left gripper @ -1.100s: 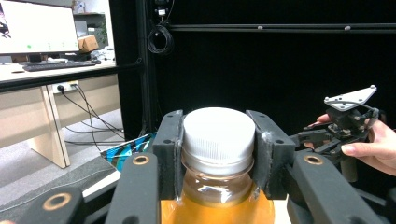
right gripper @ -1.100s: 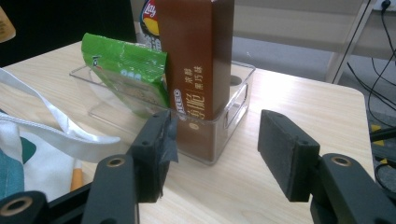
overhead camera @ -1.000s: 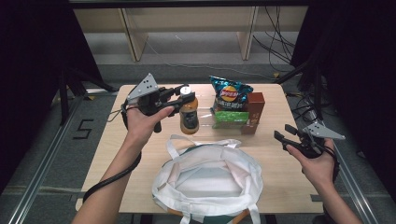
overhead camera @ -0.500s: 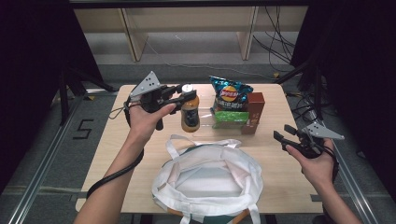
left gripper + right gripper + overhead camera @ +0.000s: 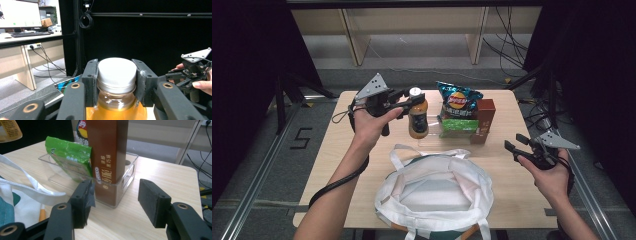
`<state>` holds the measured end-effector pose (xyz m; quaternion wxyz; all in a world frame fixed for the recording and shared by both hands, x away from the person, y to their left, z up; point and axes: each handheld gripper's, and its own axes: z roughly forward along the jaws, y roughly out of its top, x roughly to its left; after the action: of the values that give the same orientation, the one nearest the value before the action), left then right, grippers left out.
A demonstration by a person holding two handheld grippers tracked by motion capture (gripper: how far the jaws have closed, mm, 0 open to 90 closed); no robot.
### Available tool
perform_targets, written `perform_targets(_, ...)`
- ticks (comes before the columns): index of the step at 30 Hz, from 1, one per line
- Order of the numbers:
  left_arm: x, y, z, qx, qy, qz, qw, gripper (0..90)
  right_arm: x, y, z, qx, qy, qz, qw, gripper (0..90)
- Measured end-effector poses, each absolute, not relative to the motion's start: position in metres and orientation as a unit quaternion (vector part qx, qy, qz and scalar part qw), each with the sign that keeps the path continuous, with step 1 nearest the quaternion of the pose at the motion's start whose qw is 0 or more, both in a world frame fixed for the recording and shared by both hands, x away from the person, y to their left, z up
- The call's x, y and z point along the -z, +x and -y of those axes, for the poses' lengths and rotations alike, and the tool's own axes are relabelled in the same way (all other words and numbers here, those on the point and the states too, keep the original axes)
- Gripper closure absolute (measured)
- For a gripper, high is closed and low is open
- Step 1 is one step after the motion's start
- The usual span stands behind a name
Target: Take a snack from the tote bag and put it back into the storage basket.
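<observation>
Left tool (image 5: 406, 101) clamped on the neck of the bottle (image 5: 418, 119), both jaws pressed against the white cap (image 5: 117, 72) in the left gripper view, amber liquid just below. Bottle held upright, apparently clear of the bench (image 5: 337, 150), at about 11 o'clock from the open mouth of the white tote bag (image 5: 434, 197) and just beside the clear tray (image 5: 130, 173) at its 9 o'clock side. Likely step in hand: carrying the bottle over and lowering it into the bag. Best done by keeping the grip firm on the neck under the cap rim, since smooth plastic could slip there; keeping the bottle vertical while swinging toward 5 o'clock; clearing the bag handle (image 5: 402, 150) lying between bottle and opening, then going down into the middle of the mouth rather than onto the rim, which looks soft and could fold under. Releasing only once the base rests inside. Right tool (image 5: 514, 145) open and empty, jaws spread wide, hovering near the 3 o'clock edge of the bench, well apart from the bottle. Straight ahead of it in the right gripper view, the tall brown box (image 5: 108, 150) standing in the near corner of the tray, the green packet (image 5: 68, 157) leaning beside it, the chips bag (image 5: 457, 100) behind. Free to steady the bag's rim at its 2 o'clock side if the fabric sags during the drop.
</observation>
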<state>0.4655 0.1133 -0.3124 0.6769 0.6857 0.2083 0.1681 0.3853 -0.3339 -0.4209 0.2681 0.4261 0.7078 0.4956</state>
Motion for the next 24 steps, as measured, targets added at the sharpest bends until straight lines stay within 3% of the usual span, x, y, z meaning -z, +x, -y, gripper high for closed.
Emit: perform_targets(24, 0.312, 0.48, -0.106, -0.172, 0.687, -0.21, 0.674, 58.8, 0.421, 0.385, 0.334, -0.494, 0.427, -0.708, 0.269, 45.3)
